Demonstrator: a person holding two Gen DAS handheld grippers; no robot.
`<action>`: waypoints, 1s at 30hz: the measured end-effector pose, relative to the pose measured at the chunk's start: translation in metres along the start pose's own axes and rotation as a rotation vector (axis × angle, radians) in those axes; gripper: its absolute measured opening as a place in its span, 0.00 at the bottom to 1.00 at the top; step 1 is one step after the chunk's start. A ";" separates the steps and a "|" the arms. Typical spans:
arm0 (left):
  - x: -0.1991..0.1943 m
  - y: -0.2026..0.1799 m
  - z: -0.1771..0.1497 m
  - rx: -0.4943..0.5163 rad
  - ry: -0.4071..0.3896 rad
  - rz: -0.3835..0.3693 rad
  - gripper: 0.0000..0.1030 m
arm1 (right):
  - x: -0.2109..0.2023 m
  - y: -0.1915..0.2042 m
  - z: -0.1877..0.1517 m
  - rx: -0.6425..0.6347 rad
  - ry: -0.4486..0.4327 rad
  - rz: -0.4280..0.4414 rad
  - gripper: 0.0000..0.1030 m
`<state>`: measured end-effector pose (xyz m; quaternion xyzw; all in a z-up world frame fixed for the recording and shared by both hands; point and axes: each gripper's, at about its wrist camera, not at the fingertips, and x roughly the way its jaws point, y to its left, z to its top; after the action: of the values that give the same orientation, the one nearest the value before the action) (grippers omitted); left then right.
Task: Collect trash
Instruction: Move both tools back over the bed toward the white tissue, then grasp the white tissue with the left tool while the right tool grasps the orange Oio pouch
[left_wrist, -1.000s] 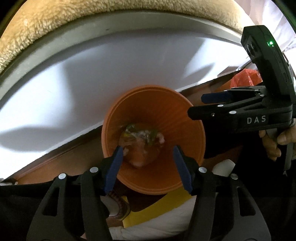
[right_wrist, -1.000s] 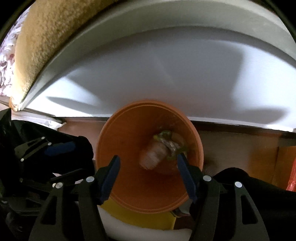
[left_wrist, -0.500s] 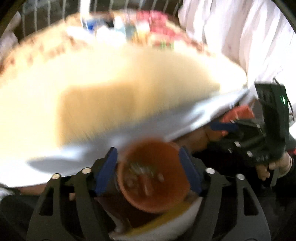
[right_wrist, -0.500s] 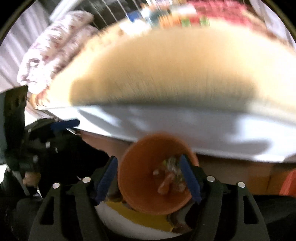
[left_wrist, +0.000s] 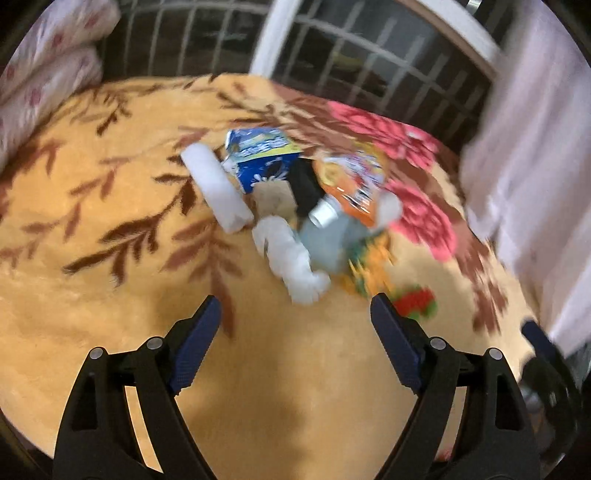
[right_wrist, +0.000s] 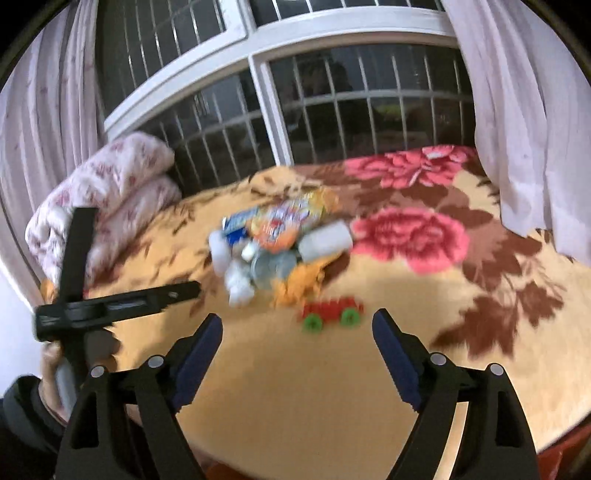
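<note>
A pile of trash lies on a yellow floral blanket (left_wrist: 110, 295): a blue and white carton (left_wrist: 262, 158), a white foam block (left_wrist: 218, 192), crumpled white tissue (left_wrist: 291, 254), a clear bottle with a silver neck (left_wrist: 325, 229) and an orange wrapper (left_wrist: 351, 181). The same pile (right_wrist: 273, 240) shows in the right wrist view. A small red toy with green wheels (right_wrist: 330, 312) lies nearest. My left gripper (left_wrist: 295, 317) is open and empty, short of the pile. My right gripper (right_wrist: 297, 332) is open and empty, just before the toy.
Folded pink floral quilts (right_wrist: 99, 199) sit at the bed's left. A barred window (right_wrist: 295, 107) and white curtains (right_wrist: 535, 129) stand behind the bed. The left gripper's body (right_wrist: 92, 299) shows at the left of the right wrist view.
Both grippers have lifted away from the orange bin beside the bed and now face the bed top. The bin is out of view. Both frames are motion blurred.
</note>
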<state>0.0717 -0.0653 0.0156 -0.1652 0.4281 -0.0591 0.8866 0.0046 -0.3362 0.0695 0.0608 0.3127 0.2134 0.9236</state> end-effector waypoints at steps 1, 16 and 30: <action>0.008 -0.001 0.001 -0.023 0.005 0.008 0.79 | 0.004 -0.004 0.001 0.009 -0.005 0.014 0.81; 0.089 0.003 0.019 -0.092 0.115 0.200 0.76 | 0.021 -0.027 -0.015 0.076 0.048 0.050 0.84; 0.008 0.018 -0.008 0.179 -0.012 0.103 0.30 | 0.029 -0.009 -0.029 0.017 0.076 0.036 0.84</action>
<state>0.0701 -0.0528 -0.0009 -0.0633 0.4237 -0.0503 0.9022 0.0110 -0.3323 0.0279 0.0661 0.3483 0.2295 0.9065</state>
